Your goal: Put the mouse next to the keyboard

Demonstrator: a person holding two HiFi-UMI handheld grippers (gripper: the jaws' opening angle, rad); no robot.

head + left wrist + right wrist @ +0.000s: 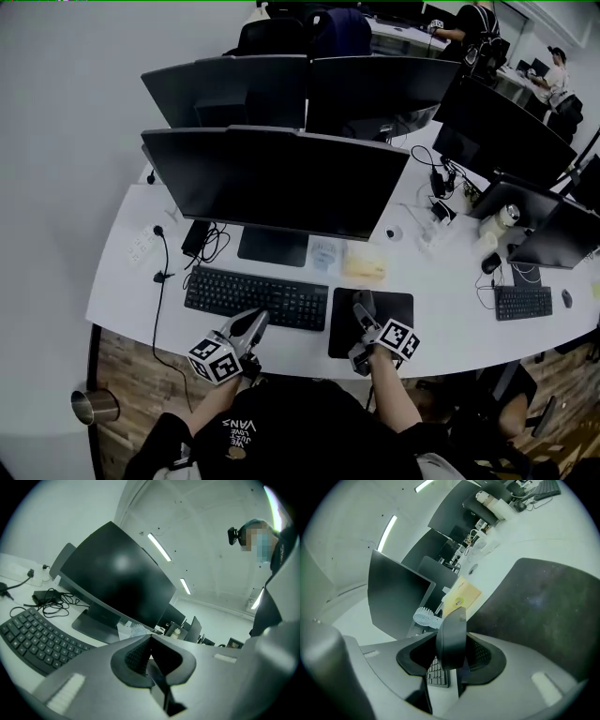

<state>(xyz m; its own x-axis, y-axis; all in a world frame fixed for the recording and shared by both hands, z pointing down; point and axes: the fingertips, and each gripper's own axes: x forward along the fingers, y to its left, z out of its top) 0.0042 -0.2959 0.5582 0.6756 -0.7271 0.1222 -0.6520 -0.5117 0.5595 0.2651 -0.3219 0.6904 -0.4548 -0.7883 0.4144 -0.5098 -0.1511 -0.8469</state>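
Note:
A black keyboard lies on the white desk in front of the big monitor. Right of it is a black mouse pad. My right gripper hovers over the pad's left part, shut on a dark mouse. In the right gripper view the mouse stands on edge between the jaws, above the mouse pad, with the keyboard showing below. My left gripper sits at the keyboard's front right corner. In its own view the left gripper is shut and empty, beside the keyboard.
A large monitor stands behind the keyboard, with cables at its left. A yellow envelope and a small white fan lie behind the pad. A second keyboard is at the far right. A metal cup stands below the desk's left edge.

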